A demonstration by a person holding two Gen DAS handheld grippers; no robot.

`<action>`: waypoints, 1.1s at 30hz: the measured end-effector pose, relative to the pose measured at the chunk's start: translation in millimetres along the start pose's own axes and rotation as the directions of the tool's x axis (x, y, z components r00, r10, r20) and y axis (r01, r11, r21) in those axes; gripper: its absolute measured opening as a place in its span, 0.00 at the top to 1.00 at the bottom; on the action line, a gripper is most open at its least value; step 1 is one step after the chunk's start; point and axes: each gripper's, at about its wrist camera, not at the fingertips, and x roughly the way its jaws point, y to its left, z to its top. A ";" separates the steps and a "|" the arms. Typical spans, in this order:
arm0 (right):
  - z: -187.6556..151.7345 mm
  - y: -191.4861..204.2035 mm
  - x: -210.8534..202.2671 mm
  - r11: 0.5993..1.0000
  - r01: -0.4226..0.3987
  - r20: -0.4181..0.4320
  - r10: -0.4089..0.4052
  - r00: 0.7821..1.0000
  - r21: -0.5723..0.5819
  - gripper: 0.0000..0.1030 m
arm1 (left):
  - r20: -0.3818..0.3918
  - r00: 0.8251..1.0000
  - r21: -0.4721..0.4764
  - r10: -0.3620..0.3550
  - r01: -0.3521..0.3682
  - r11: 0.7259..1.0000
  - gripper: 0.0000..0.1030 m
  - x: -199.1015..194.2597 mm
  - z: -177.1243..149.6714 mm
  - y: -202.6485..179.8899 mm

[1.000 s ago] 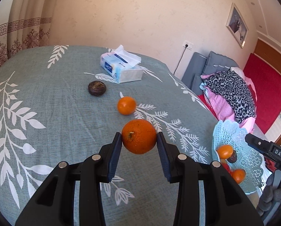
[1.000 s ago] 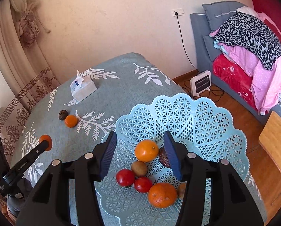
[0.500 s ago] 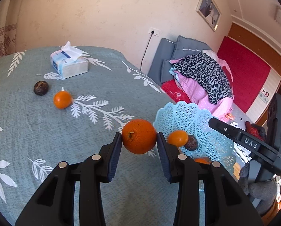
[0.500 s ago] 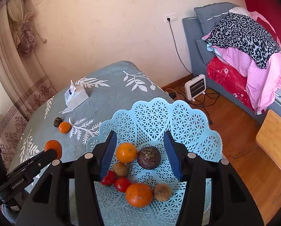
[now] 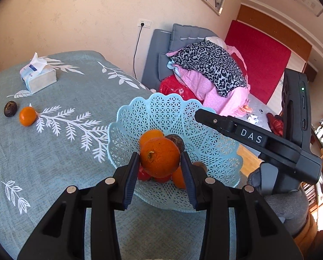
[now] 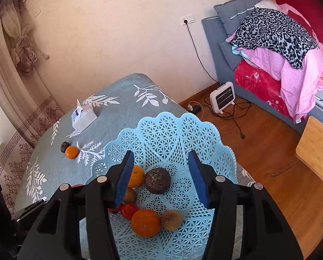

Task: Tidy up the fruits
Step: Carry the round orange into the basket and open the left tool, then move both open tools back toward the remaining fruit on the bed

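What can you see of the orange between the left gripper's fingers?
The orange is round and bright, with dimpled peel and a small brownish stem scar facing the camera. It sits between the fingers of the left gripper, whose jaws have just been opening. Slim gaps show on both sides, so the pads no longer seem to press it. It is over the pale blue lattice basket, in front of the fruit lying there. Whether it touches that fruit cannot be told.
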 end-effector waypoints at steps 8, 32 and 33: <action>-1.4 -6.2 -1.8 1.000 0.002 0.000 -0.002 1.000 0.022 0.48 | 0.014 1.000 -0.042 0.018 -0.018 0.999 0.34 -6.2 -1.5 5.2; -9.4 63.5 14.8 0.994 -0.056 -0.026 0.053 0.998 -0.099 0.48 | 0.062 0.937 -0.153 0.343 -0.331 0.931 0.14 -33.8 -0.2 90.9; -10.3 70.3 15.8 0.992 -0.061 -0.026 0.059 0.998 -0.113 0.48 | 0.056 0.923 -0.156 0.381 -0.368 0.917 0.13 -34.4 0.0 95.9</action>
